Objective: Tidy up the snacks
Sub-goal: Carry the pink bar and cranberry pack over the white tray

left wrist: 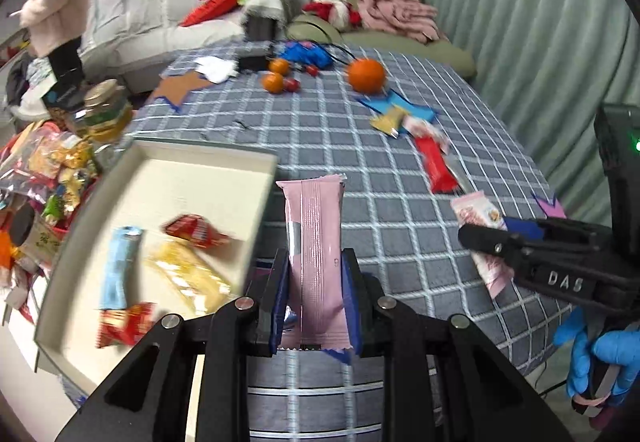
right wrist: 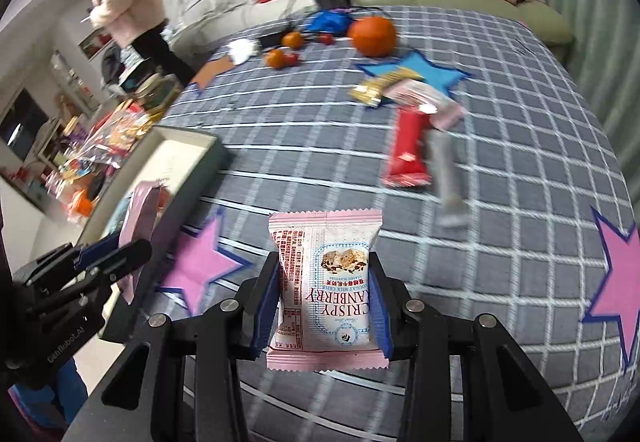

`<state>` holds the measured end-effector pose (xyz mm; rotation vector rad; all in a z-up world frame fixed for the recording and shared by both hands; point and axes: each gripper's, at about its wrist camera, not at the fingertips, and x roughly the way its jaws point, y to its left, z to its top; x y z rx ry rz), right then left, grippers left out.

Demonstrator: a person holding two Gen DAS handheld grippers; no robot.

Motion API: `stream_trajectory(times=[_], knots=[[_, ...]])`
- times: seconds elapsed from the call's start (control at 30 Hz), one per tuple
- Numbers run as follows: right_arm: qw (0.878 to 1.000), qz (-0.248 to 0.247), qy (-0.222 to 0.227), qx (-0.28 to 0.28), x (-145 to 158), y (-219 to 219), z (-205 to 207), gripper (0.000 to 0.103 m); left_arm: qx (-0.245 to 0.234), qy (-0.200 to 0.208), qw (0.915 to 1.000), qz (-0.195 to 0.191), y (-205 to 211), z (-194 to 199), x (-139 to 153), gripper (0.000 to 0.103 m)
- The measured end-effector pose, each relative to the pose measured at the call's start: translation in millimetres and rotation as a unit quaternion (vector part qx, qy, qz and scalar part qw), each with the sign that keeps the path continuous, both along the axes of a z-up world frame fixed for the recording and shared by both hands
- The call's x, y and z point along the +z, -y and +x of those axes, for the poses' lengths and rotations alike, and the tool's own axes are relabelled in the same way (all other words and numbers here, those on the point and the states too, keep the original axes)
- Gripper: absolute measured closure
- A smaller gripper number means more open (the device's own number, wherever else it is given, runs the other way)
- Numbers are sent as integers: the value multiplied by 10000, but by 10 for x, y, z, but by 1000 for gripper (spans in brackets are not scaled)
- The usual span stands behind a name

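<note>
My left gripper (left wrist: 316,262) is shut on a long pink snack bar wrapper (left wrist: 316,242), held upright above the checked tablecloth, just right of the white box (left wrist: 208,162). That box holds a blue bar (left wrist: 118,266), a yellow pack (left wrist: 188,274) and red packs (left wrist: 192,230). My right gripper (right wrist: 325,266) is shut on a pink-and-white cranberry crisp packet (right wrist: 324,282), lifted off the cloth. In the left wrist view the right gripper (left wrist: 480,238) shows at the right with its packet (left wrist: 476,214). In the right wrist view the left gripper (right wrist: 120,254) shows at the left with its bar (right wrist: 140,218).
On the tablecloth (right wrist: 520,162) lie a red bar (right wrist: 406,150), a gold pack (right wrist: 380,84), a pink pack (right wrist: 424,98), a clear stick (right wrist: 446,178), oranges (right wrist: 372,31), and blue and pink paper stars (right wrist: 196,266). Bags of snacks (left wrist: 44,170) and a jar (left wrist: 106,110) crowd the left. A person (left wrist: 56,2) stands behind.
</note>
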<state>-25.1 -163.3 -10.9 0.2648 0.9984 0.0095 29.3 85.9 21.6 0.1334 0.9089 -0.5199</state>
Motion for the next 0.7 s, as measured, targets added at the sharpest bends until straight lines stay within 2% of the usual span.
stream_trajectory(times=[0.13, 0.3, 0.5, 0.7], knots=[[9995, 71, 23, 321, 65, -279, 200, 61, 318, 144, 9994, 16, -292, 144, 65, 76], [9974, 8, 39, 720, 128, -666, 495, 61, 735, 130, 9972, -2, -670, 329, 47, 76], [9926, -114, -40, 1208, 85, -1171, 856, 61, 1122, -41, 9936, 78, -1009, 512, -113, 76], [9899, -181, -7, 1406, 94, -1487, 1147, 61, 1306, -204, 9911, 157, -1148, 641, -246, 76]])
